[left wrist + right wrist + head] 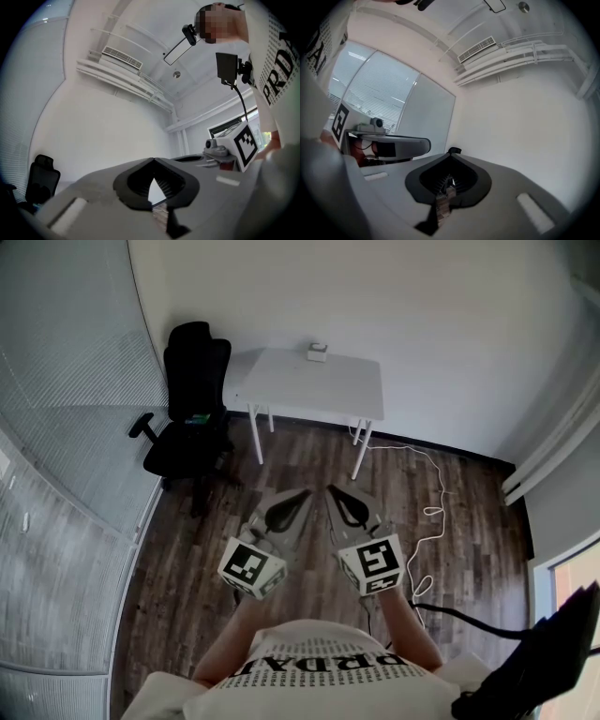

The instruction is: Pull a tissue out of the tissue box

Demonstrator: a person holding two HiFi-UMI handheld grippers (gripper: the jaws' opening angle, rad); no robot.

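Observation:
A small tissue box point(318, 353) sits at the back edge of a white table point(309, 390) across the room, seen only in the head view. Both grippers are held side by side in front of the person's chest, far short of the table. The left gripper point(305, 493) point(153, 159) has its tips meeting, with nothing between them. The right gripper point(330, 491) point(451, 154) is likewise shut and empty. Both point roughly level toward the white far wall. Each gripper view shows the other gripper's marker cube at its side.
A black office chair point(192, 399) stands left of the table. A white cable point(433, 512) trails over the wood floor on the right. A glass wall with blinds point(56, 474) runs along the left. A dark object point(544, 652) is at the lower right.

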